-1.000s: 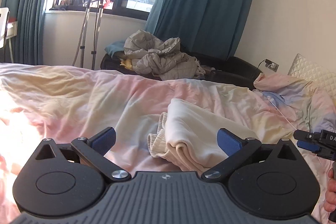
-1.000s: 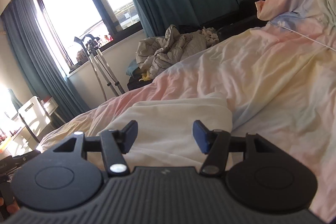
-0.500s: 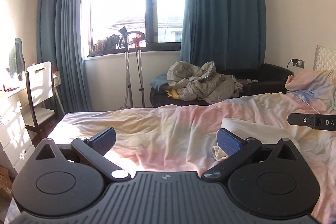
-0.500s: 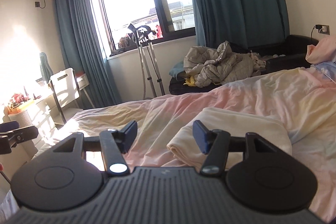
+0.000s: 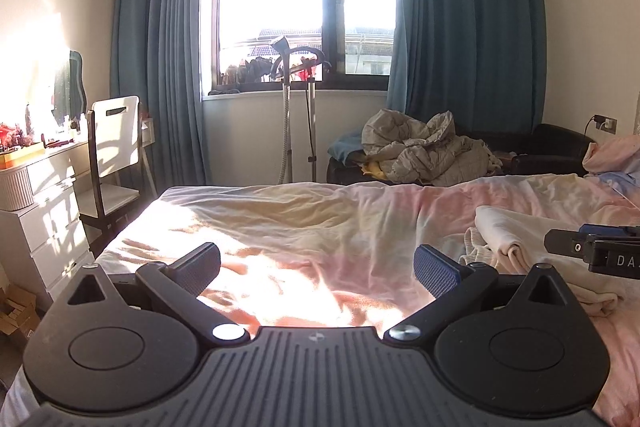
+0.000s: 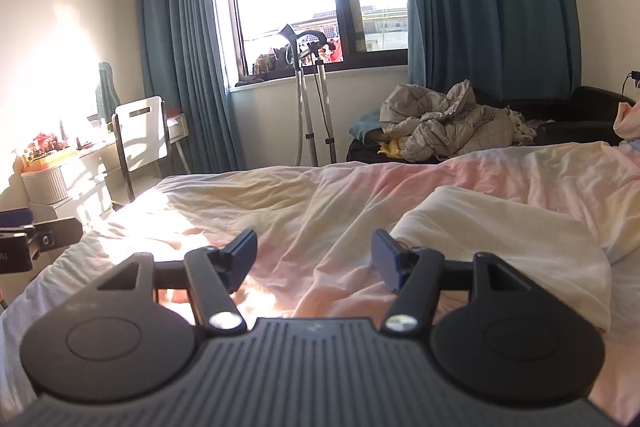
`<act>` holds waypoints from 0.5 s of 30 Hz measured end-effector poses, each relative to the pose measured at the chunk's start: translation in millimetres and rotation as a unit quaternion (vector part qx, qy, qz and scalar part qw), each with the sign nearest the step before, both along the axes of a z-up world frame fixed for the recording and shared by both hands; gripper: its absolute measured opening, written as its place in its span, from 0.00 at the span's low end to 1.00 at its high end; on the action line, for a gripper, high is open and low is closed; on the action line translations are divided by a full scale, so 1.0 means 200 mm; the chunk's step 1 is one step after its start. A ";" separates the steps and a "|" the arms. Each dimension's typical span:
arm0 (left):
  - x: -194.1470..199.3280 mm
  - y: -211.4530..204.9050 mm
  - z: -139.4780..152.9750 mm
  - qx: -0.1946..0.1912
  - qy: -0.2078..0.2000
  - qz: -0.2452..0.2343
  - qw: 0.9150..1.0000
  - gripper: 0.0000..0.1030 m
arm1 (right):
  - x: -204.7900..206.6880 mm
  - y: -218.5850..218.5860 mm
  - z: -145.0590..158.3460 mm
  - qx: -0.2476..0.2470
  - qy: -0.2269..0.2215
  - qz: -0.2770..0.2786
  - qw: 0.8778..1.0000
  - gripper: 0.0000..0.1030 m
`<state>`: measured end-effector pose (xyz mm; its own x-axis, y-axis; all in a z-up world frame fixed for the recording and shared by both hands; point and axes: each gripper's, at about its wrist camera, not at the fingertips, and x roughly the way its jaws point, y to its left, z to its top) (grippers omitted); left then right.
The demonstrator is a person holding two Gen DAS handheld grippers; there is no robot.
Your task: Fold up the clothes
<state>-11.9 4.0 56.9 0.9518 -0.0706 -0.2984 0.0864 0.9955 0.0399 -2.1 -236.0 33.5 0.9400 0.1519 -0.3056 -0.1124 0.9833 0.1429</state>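
Note:
A folded cream garment lies on the pastel tie-dye bed cover, at the right of the left wrist view. My left gripper hovers wide open over the sunlit cover, left of the garment, with nothing between its fingers. In the right wrist view the same garment lies just right of my right gripper, whose jaws are opening and hold nothing. One finger of the right gripper shows at the left wrist view's right edge, above the garment. The left gripper's finger shows at the far left.
A heap of grey-beige clothes rests on a black sofa beyond the bed. A garment steamer stand is under the window. A white chair and white drawers stand left of the bed.
Both views have swung left, away from the folded garment towards the window and the bed's foot. The garment has slid to the right of each view. The right gripper has rolled level.

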 end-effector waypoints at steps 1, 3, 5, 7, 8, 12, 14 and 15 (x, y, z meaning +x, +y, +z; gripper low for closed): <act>0.00 0.01 -0.03 0.003 -0.005 0.003 1.000 1.00 | 0.00 0.00 -0.02 -0.002 -0.008 -0.005 1.000 0.63; 0.02 0.02 -0.08 0.007 -0.011 0.007 1.000 1.00 | 0.02 -0.01 -0.08 -0.008 -0.021 -0.013 1.000 0.65; 0.04 0.05 -0.13 0.003 -0.004 0.013 1.000 1.00 | 0.04 -0.02 -0.13 -0.014 -0.019 -0.020 1.000 0.65; 0.07 0.07 -0.17 -0.004 0.009 0.018 1.000 1.00 | 0.08 -0.02 -0.19 -0.019 0.001 -0.026 0.999 0.65; 0.09 0.09 -0.19 -0.005 0.015 0.018 1.000 1.00 | 0.09 -0.01 -0.21 -0.020 0.010 -0.028 0.999 0.65; 0.11 0.10 -0.23 0.003 0.025 0.022 0.999 1.00 | 0.11 0.01 -0.24 -0.022 0.016 -0.030 0.999 0.71; 0.10 0.10 -0.23 0.004 0.025 0.022 0.999 1.00 | 0.10 0.02 -0.24 -0.024 0.012 -0.029 0.999 0.73; 0.10 0.10 -0.23 0.005 0.026 0.022 0.999 1.00 | 0.09 0.02 -0.24 -0.024 0.010 -0.029 0.999 0.76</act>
